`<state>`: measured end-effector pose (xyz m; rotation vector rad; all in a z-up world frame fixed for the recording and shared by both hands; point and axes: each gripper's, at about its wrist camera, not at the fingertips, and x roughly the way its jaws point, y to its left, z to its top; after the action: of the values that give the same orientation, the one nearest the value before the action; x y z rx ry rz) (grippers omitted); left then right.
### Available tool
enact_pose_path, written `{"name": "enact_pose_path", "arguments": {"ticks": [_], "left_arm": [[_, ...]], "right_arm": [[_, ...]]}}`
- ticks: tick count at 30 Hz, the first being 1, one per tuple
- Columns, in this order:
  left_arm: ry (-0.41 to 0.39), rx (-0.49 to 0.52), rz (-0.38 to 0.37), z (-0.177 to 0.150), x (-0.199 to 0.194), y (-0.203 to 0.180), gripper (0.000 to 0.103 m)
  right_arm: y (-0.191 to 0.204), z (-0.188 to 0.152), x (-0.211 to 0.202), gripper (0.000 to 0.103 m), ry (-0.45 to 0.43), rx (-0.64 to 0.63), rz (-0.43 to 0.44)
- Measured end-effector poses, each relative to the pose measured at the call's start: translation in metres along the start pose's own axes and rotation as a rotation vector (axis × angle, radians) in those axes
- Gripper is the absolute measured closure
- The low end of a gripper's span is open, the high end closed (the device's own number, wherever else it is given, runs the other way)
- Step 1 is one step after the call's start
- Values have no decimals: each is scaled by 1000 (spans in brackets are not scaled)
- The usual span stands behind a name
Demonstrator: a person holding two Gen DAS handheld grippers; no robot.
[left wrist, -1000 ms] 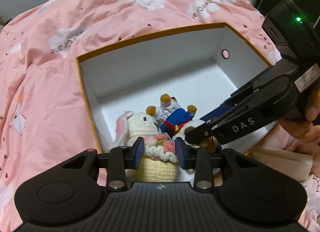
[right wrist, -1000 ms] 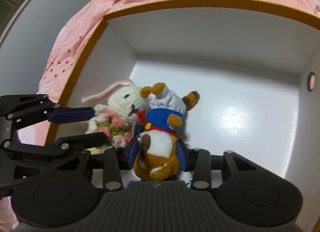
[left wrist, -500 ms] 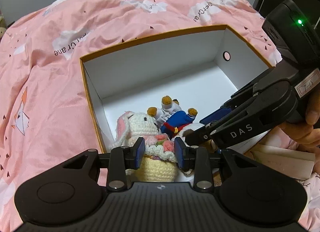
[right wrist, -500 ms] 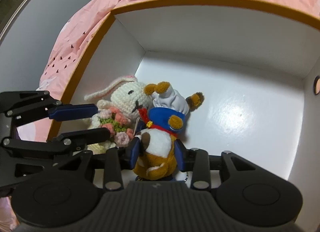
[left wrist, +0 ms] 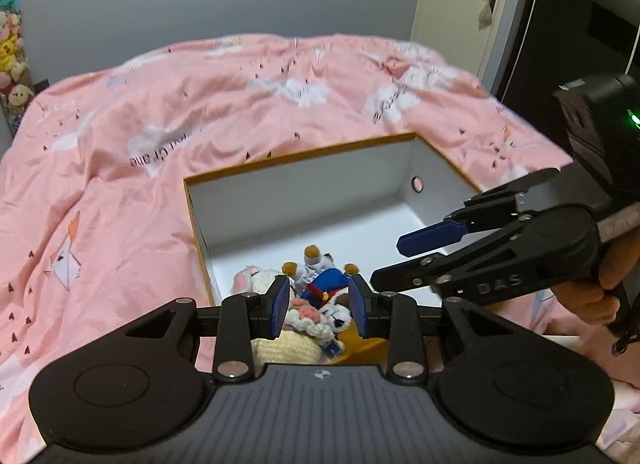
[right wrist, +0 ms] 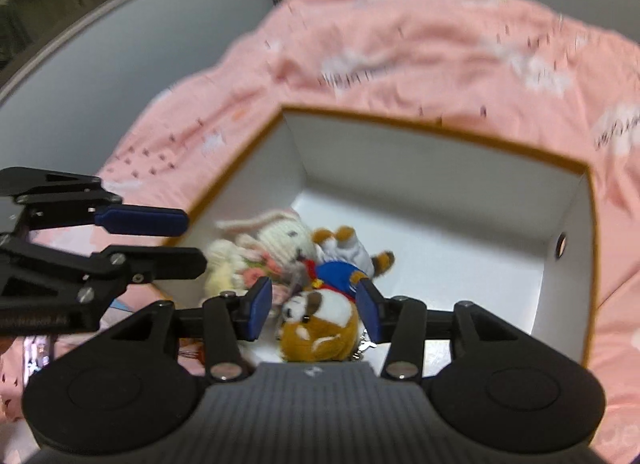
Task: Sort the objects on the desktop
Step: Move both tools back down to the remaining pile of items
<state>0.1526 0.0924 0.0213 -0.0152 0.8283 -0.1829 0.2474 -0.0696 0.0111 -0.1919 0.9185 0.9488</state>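
Observation:
A white box with an orange rim [left wrist: 300, 153] [right wrist: 440, 131] sits on the pink bedspread. In its near left corner lie a crocheted white bunny [left wrist: 260, 278] [right wrist: 280, 229] and a brown plush dog in a blue outfit [left wrist: 324, 286] [right wrist: 324, 320]. My left gripper [left wrist: 319, 307] is open and empty, raised above the two toys. My right gripper [right wrist: 314, 310] is open and empty above the dog. Each gripper shows in the other's view, the right one [left wrist: 404, 260] and the left one [right wrist: 188, 236].
The pink bedspread [left wrist: 160, 135] surrounds the box. The box's right wall has a round finger hole [left wrist: 417, 183] [right wrist: 562, 244]. Plush toys [left wrist: 10, 51] stand on a shelf at far left. A grey wall and a door lie behind the bed.
Both grippers have opened, let go of the bunny and the dog, and lifted up and back. The two toys now lie in the box.

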Motion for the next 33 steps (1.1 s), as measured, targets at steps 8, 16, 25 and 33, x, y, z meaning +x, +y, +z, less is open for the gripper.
{"name": "enact_pose_path", "arguments": {"ticks": [8,16,25,33], "left_arm": [[85,-8,-53,-29,-28,-10,66],[252,-90,-12,-76,-29,-6,65],[314,-112,-71,-118,-46,-11,66],[285,-101,-109,-136,-31,-18,66]], "right_arm": [[18,-45,-49,52,-121,37,33],[40,-85,-32,52,59,120,142],[76,-105,-17,48,182,83,219],[80,-111,-17,44,216,129,217]]}}
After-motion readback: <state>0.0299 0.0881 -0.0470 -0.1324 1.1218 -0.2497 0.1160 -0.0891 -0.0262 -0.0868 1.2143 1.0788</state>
